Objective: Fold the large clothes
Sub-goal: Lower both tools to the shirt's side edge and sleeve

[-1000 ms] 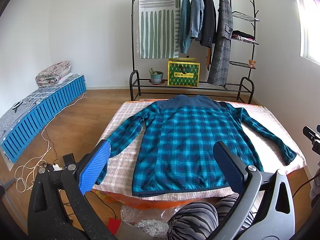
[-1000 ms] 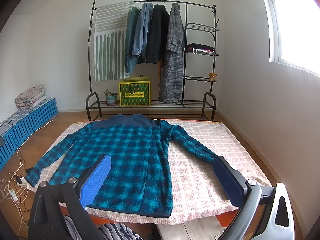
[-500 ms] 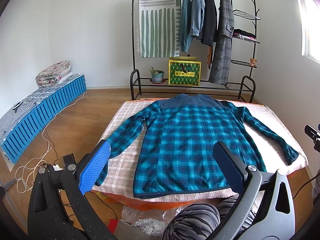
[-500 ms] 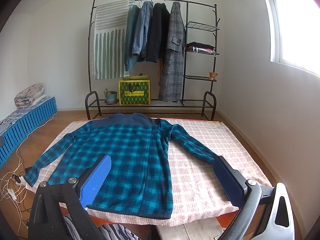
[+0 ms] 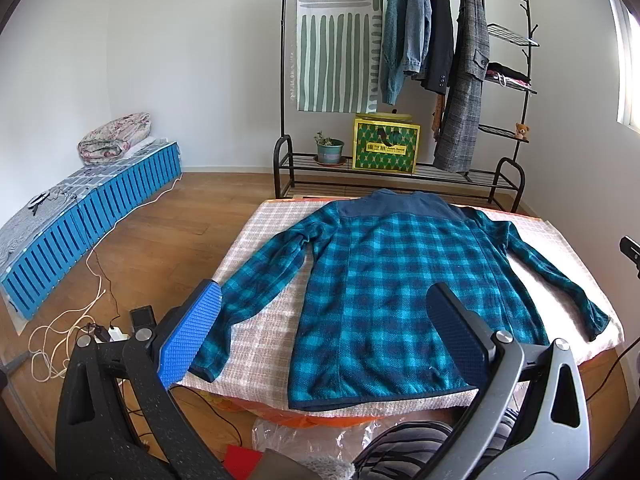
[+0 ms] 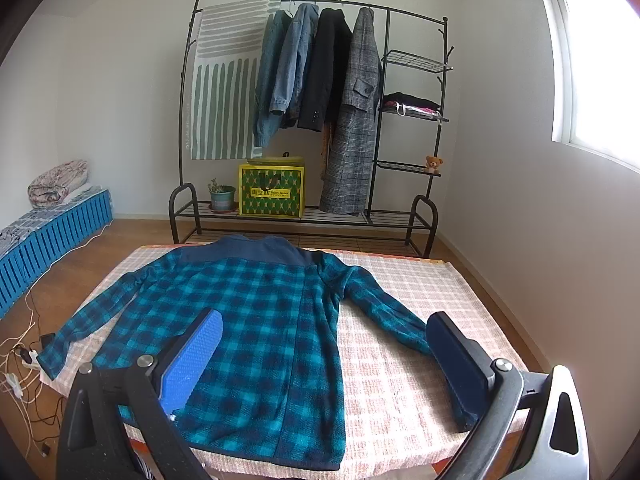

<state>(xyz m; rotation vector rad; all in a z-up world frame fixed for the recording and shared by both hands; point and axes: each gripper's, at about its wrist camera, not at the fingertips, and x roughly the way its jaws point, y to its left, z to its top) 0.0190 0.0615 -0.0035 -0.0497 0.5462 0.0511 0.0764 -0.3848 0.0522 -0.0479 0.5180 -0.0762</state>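
Left wrist: plaid jacket [image 5: 400,280] flat beyond spread fingers [image 5: 192,338].

Left gripper [image 5: 324,336], right gripper [image 6: 324,356]: fingers spread wide, empty.

white walls, wooden floor [image 5: 168,220], black clothes rack [image 6: 404,120].

Left wrist view: teal-and-navy checked fleece jacket [image 5: 400,292] now sits lower and nearer in frame than one second ago; its navy hem lies closer to the left gripper [image 5: 324,328]; black metal clothes rack [image 5: 404,80] likewise lower.

Right wrist view: same jacket [image 6: 256,320] larger and nearer beneath the right gripper [image 6: 324,356]; pink-and-white checked table cover [image 6: 400,368] fills more of the foreground; rack [image 6: 316,120] slightly lower.
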